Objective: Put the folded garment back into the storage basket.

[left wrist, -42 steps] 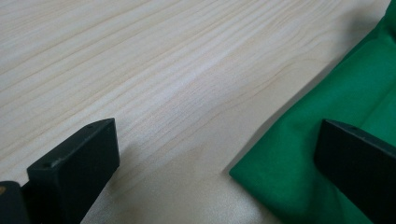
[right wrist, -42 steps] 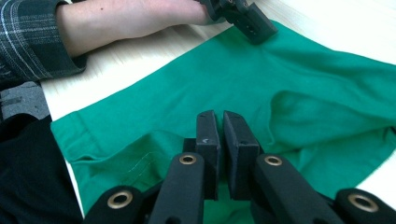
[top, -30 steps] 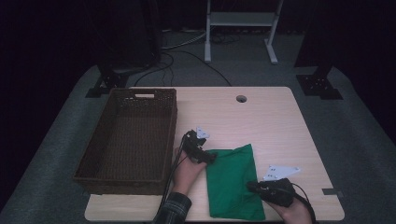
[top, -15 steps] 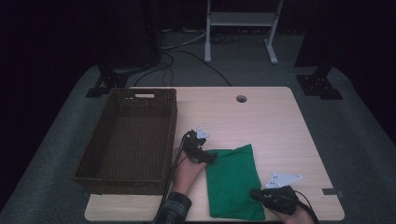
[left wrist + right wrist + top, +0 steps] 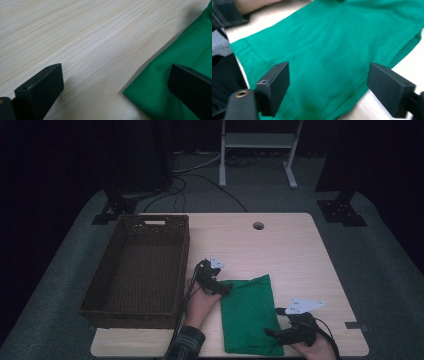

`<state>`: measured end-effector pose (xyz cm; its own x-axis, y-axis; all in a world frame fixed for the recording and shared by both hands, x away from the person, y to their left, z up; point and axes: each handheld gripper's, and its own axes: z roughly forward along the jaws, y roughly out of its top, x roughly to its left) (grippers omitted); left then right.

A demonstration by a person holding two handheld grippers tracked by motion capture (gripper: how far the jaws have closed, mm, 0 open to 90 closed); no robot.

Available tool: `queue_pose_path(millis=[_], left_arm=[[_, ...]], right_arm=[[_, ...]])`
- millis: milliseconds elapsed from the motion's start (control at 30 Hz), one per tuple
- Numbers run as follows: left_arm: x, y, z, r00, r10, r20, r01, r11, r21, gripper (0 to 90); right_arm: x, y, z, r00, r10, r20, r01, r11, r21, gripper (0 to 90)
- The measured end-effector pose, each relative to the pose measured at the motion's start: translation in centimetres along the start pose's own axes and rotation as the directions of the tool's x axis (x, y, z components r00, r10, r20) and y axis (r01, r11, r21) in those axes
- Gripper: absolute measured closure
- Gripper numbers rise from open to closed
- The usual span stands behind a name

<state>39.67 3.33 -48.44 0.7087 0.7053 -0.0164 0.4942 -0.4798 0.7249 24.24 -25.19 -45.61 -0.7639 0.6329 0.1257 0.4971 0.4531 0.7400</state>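
Folded green cloth (image 5: 248,315) lying flat on the table (image 5: 290,250), long axis near-to-far; left tongs (image 5: 226,290) wide, right tongs (image 5: 268,332) just opened, both gripping nothing.

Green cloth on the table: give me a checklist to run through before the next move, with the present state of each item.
1. Right gripper let go of the green cloth: ok; its jaws have just been opening and stand wide above the fabric, nothing pinched.
2. Left gripper open: ok; one jaw over bare wood, the other over the cloth's edge.
3. Cloth folded flat on the table: ok; a neat rectangle, though its near edge reaches the table's front edge.
4. Wicker basket ready to receive: ok; nothing visible inside it.
5. Path from cloth to basket clear: not ok; the left hand lies between them.
6. Cables clear of the cloth: cannot tell.
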Motion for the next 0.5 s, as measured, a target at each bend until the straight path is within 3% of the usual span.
queue_pose_path(millis=[200, 500], left_arm=[[0.0, 0.0, 0.0, 1.0000, 0.002, -0.001, -0.002, 1.0000, 0.004, 0.0], [0.4, 0.3, 0.2, 1.0000, -0.004, -0.005, 0.004, 1.0000, 0.002, 0.0]], right_arm=[[-1.0, 0.8, 0.4, 0.9999, -0.004, 0.016, 0.005, 1.000, -0.027, 1.2], [-3.6, 2.6, 1.5, 0.9993, -0.013, 0.036, 0.015, 0.998, -0.065, 0.0]])
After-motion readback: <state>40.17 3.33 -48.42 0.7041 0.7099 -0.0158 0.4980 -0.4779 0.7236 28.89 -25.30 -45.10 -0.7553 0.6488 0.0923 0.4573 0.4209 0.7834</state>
